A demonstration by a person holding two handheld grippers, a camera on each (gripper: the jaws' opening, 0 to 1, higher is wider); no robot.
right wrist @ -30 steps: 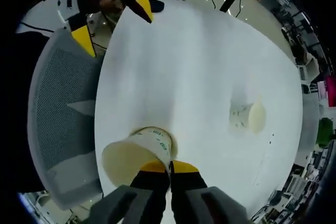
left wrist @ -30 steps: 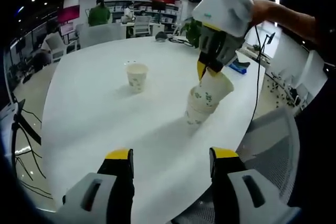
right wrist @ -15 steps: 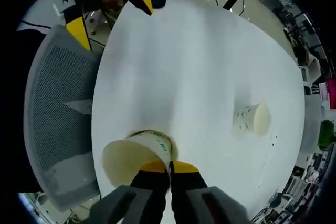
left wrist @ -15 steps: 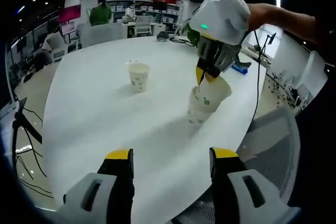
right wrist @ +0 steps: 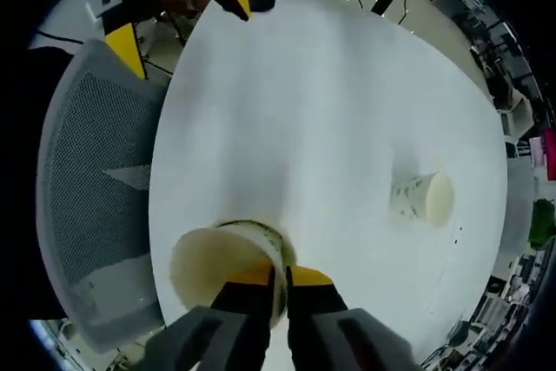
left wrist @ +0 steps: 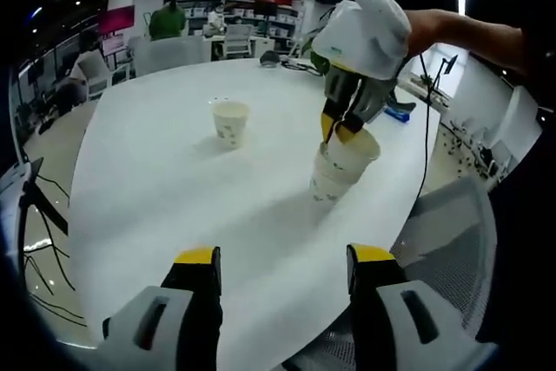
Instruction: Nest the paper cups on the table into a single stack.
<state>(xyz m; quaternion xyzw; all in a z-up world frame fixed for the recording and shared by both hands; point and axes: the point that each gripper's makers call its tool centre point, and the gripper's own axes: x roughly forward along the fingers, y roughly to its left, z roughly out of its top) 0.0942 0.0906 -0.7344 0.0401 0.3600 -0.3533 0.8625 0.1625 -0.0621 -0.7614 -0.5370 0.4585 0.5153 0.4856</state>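
Observation:
A paper cup [left wrist: 350,150] with a green print sits tilted in the top of a short stack of cups [left wrist: 327,184] at the table's near right. My right gripper [left wrist: 340,130] comes down from above, shut on that cup's rim. In the right gripper view the same cup [right wrist: 217,262] opens toward the camera, and my right gripper [right wrist: 280,277] pinches its wall. A lone paper cup [left wrist: 228,122] stands upright further in on the white table [left wrist: 156,197]; it appears again as the lone cup [right wrist: 423,198]. My left gripper [left wrist: 284,260] hovers open over the near edge, also seen as the left gripper [right wrist: 178,19].
A grey mesh chair [right wrist: 87,188] stands against the table's edge beside the stack, seen too as the chair [left wrist: 452,236]. Behind the table lie desks, chairs and a person in green [left wrist: 169,20]. A black cable [left wrist: 426,145] hangs from the right gripper.
My right gripper has lowered the held cup from a tilted perch above the stack deeper into it. The left gripper has stayed put and open.

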